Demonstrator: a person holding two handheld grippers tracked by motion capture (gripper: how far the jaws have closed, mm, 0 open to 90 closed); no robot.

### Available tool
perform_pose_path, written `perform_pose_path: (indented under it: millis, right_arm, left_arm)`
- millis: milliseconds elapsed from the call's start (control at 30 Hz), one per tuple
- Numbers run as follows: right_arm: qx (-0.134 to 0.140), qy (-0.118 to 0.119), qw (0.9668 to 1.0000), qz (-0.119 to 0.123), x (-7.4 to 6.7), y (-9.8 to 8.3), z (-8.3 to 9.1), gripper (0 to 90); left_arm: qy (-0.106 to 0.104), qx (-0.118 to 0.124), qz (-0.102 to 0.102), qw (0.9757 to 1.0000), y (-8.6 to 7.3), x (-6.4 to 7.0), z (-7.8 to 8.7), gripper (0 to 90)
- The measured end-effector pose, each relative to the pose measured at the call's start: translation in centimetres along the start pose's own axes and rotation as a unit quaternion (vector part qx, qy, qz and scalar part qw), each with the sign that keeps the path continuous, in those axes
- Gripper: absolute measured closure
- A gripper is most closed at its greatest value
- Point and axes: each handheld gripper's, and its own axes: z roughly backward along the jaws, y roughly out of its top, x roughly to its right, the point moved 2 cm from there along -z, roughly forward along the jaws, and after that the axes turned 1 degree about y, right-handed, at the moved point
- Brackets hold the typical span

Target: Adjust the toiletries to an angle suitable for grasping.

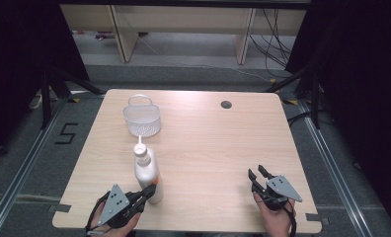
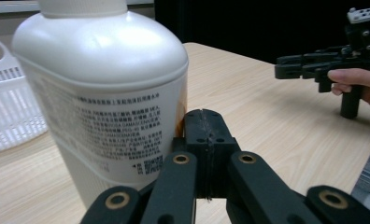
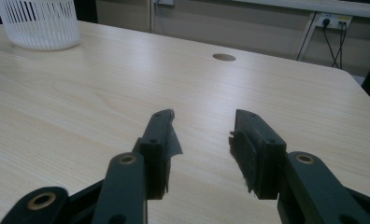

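Note:
A white plastic bottle (image 1: 147, 170) with a nozzle cap stands upright near the table's front left; its printed label (image 2: 113, 135) looms in the left gripper view. My left gripper (image 1: 149, 190) is shut, its jaws pressed together with nothing between them (image 2: 203, 119), tips right beside the bottle's lower side. My right gripper (image 1: 257, 173) rests open at the front right, jaws apart over bare wood (image 3: 204, 135). It also appears, held by a hand, far off in the left gripper view (image 2: 280, 66).
A white slotted basket (image 1: 142, 118) with a handle stands behind the bottle at the back left (image 3: 38, 23) (image 2: 5, 107). The wooden table (image 1: 208, 148) has a round cable hole (image 1: 226, 104) at the back right (image 3: 224, 57). Dark curtains flank both sides.

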Motion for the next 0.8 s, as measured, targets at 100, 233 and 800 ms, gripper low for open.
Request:
perform_pose_path:
  millis: [100, 233, 800]
  right_arm:
    - [0.0, -0.001, 1.0, 0.0, 0.0, 0.0, 0.0, 58.2]
    - [0.001, 0.0, 1.0, 0.0, 0.0, 0.0, 0.0, 58.1]
    - [-0.001, 0.001, 1.0, 0.002, -0.1, 0.0, 0.0, 58.0]
  left_arm:
    - [0.005, 0.006, 0.004, 1.0, -0.1, -0.4, 0.2, 89.9]
    - [0.02, -0.004, 0.014, 0.9997, -0.3, -0.8, 0.6, 89.9]
    - [0.093, -0.002, 0.059, 0.9939, -0.9, -4.7, 2.5, 89.9]
